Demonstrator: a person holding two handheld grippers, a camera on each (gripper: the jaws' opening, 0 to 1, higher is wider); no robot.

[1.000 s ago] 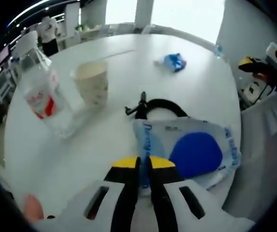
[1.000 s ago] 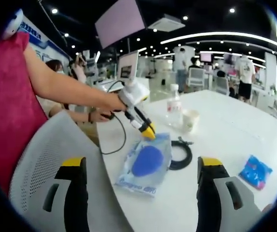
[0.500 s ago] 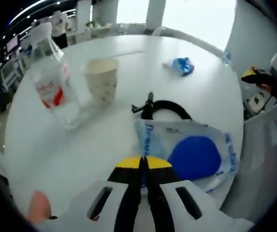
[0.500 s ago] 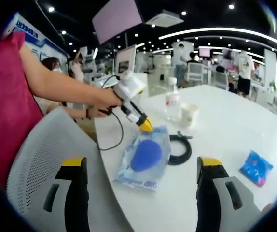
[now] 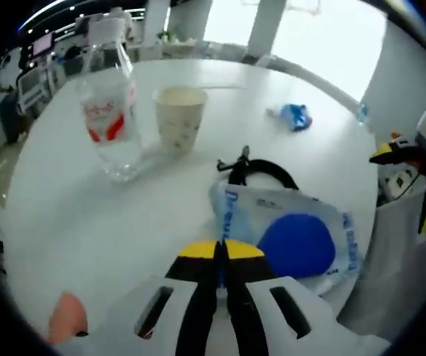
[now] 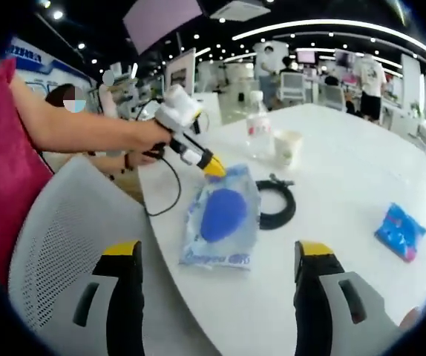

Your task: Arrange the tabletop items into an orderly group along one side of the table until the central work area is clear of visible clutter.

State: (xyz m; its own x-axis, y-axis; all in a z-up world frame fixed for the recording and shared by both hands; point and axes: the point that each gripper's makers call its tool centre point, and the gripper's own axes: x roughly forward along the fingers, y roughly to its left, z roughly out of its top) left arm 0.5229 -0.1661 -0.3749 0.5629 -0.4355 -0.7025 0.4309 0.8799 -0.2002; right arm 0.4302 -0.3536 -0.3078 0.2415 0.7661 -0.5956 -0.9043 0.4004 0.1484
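Observation:
A clear plastic bag (image 5: 295,237) with a blue round item inside lies near the edge of the white round table (image 5: 87,222). My left gripper (image 5: 220,252) is shut on the bag's near corner, and it appears again as yellow tips (image 6: 211,167) pinching the bag (image 6: 224,215). A black coiled cable (image 5: 261,165) lies partly under the bag's far side. Beyond it stand a paper cup (image 5: 179,115) and a water bottle (image 5: 113,111). A small blue packet (image 5: 296,116) lies farther off. My right gripper (image 6: 217,252) hangs open off the table, holding nothing.
A white mesh chair (image 6: 57,245) stands at the table's edge under my right gripper. A person's arm (image 6: 87,130) reaches in from the left, holding the left gripper. The cable (image 6: 276,208), cup (image 6: 287,146), bottle (image 6: 257,133) and packet (image 6: 400,230) spread across the table.
Both views have shifted with the hands. The left gripper stays shut on the bag's corner and the right stays open. The bag, cable, cup and bottle keep their places relative to each other.

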